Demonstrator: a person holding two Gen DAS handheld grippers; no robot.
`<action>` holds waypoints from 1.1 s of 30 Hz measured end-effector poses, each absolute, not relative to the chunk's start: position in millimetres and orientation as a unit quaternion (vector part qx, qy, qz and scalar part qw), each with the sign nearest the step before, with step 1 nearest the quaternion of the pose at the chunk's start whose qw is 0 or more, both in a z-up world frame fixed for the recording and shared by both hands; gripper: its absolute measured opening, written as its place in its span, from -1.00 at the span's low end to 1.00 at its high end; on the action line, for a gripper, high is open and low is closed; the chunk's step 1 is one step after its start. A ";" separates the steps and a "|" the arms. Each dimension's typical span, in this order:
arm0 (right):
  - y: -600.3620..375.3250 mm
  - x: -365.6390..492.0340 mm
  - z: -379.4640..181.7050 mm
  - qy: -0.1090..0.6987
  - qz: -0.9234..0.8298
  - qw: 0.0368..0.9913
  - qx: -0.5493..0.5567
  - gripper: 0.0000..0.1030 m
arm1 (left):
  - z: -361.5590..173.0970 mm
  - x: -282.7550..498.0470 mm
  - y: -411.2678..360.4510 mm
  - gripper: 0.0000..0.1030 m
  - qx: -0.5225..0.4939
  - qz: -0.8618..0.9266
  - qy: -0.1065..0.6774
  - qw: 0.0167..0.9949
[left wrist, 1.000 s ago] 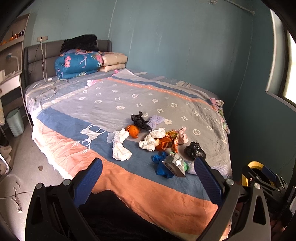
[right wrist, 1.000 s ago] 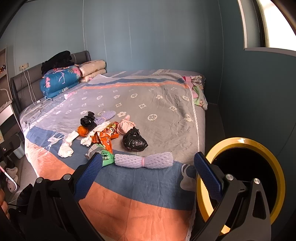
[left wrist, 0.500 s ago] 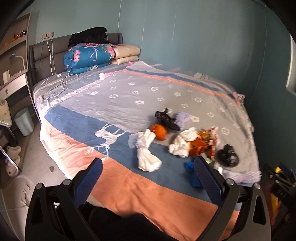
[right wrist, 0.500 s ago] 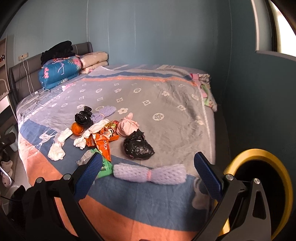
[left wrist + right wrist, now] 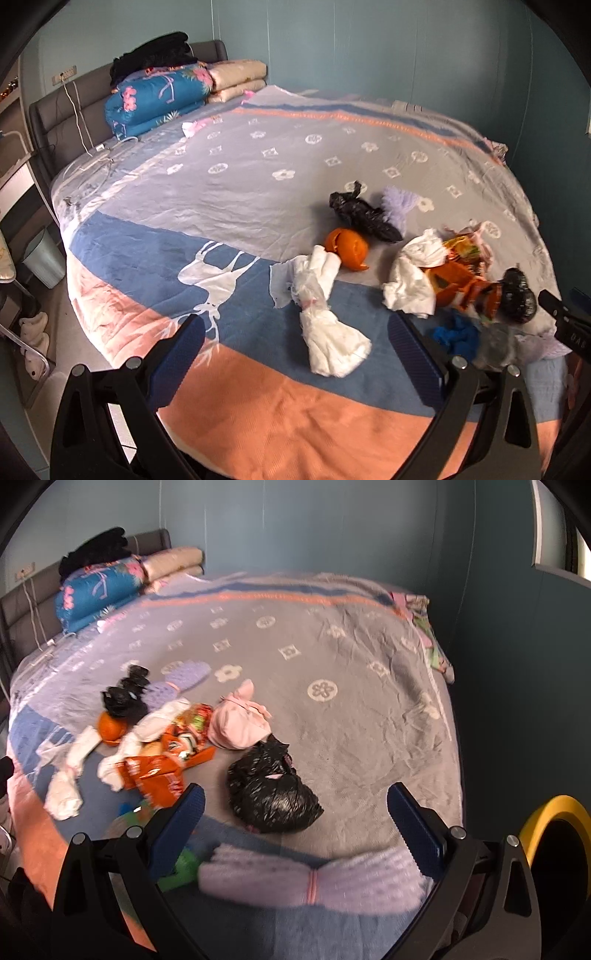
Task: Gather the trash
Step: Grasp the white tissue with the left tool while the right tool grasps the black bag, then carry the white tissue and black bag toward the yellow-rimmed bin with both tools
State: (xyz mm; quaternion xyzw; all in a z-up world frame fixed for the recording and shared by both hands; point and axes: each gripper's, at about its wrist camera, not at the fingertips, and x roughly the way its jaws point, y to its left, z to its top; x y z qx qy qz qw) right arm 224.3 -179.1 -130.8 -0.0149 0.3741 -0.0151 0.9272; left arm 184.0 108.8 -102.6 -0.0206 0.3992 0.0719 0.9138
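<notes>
A pile of trash lies on the bed (image 5: 236, 199). In the left wrist view a twisted white tissue (image 5: 325, 317) lies just ahead of my open, empty left gripper (image 5: 295, 354), with an orange peel (image 5: 347, 248), a black bag (image 5: 364, 218), more white tissue (image 5: 413, 284) and orange wrappers (image 5: 458, 284) beyond. In the right wrist view my open, empty right gripper (image 5: 295, 830) hovers over a black bag (image 5: 273, 792) and a lilac foam net (image 5: 314, 880). Pink cloth (image 5: 238, 722) and orange wrappers (image 5: 155, 771) lie to the left.
A yellow-rimmed black bin (image 5: 557, 845) stands at the bed's right. Folded quilts (image 5: 162, 99) are stacked at the headboard. A pale bin (image 5: 44, 254) and slippers (image 5: 35, 328) are on the floor at left. Teal walls surround the bed.
Both grippers have moved closer to the bed and the trash pile. The left view has swung left, so the white tissue is nearer its middle. Both stay open.
</notes>
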 end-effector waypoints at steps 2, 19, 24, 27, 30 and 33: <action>-178.3 235.6 -136.8 0.378 -0.020 0.925 -0.019 0.85 | -109.9 193.3 113.6 0.86 -0.019 0.079 0.405 0.911; -170.1 283.6 -181.2 0.429 -0.019 0.902 -0.031 0.57 | -170.5 253.1 110.8 0.32 -0.029 0.036 0.458 0.888; -171.9 286.9 -186.4 0.437 -0.022 0.899 -0.032 0.05 | -182.5 260.0 111.4 -0.35 -0.046 0.019 0.469 0.882; -172.2 285.1 -184.9 0.432 -0.021 0.901 -0.035 -0.13 | -188.7 260.1 115.9 -0.57 -0.063 0.017 0.474 0.878; -174.4 281.7 -180.7 0.426 -0.024 0.904 -0.030 -0.21 | -185.0 256.0 118.4 -0.60 -0.074 0.013 0.463 0.883; -178.0 275.7 -170.9 0.415 -0.026 0.909 -0.019 -0.23 | -176.6 249.8 121.3 -0.61 -0.085 0.009 0.451 0.889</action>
